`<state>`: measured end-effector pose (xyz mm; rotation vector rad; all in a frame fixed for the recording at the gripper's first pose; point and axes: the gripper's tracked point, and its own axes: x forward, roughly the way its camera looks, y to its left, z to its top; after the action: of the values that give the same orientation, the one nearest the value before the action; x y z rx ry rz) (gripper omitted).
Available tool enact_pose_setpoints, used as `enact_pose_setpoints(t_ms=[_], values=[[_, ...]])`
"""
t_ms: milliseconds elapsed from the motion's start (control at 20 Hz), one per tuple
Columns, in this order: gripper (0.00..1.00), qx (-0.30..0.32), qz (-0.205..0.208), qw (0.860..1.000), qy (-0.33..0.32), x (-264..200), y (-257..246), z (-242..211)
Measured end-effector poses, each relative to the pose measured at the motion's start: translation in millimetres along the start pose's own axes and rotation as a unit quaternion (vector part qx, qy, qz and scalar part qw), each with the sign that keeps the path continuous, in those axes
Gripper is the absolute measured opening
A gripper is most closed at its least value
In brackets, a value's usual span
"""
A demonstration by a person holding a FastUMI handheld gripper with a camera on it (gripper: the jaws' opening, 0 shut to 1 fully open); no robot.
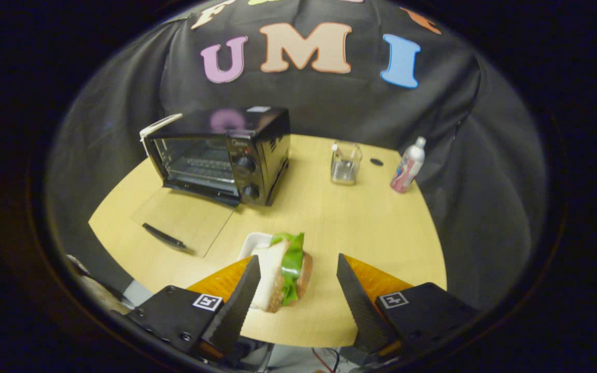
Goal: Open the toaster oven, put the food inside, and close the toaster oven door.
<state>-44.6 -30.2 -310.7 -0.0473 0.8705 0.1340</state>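
A sandwich (284, 274) of white and brown bread with green lettuce lies partly on a small white plate (253, 242). It sits between my fingers, close against the left finger (236, 305) and well apart from the right one. My gripper (297, 258) is open. Beyond it, at the far left of the table, stands the black toaster oven (226, 155). Its glass door (184, 215) is folded down flat toward me, with the black handle (164, 235) at the near end. The wire rack inside is visible.
A square glass jar (345, 165) and a white and pink bottle (408, 167) stand at the back right of the round wooden table (360, 223). A small dark disc (376, 162) lies between them. Black cloth hangs behind the table.
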Motion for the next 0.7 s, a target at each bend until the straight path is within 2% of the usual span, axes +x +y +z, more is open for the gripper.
enact_pose_setpoints(t_ms=[150, 300, 450, 550, 600, 700], values=[[0.91, 0.044, 0.045, 0.997, 0.052, 11, 8, -21], [0.88, 0.068, 0.052, 0.994, 0.069, 28, 4, -30], [0.71, 0.131, 0.095, 0.983, 0.086, 41, 12, -37], [0.59, 0.198, 0.134, 0.966, 0.094, 42, 22, -38], [0.54, 0.223, 0.138, 0.961, 0.091, 45, 22, -38], [0.42, 0.233, 0.141, 0.959, 0.079, 46, 21, -38]])
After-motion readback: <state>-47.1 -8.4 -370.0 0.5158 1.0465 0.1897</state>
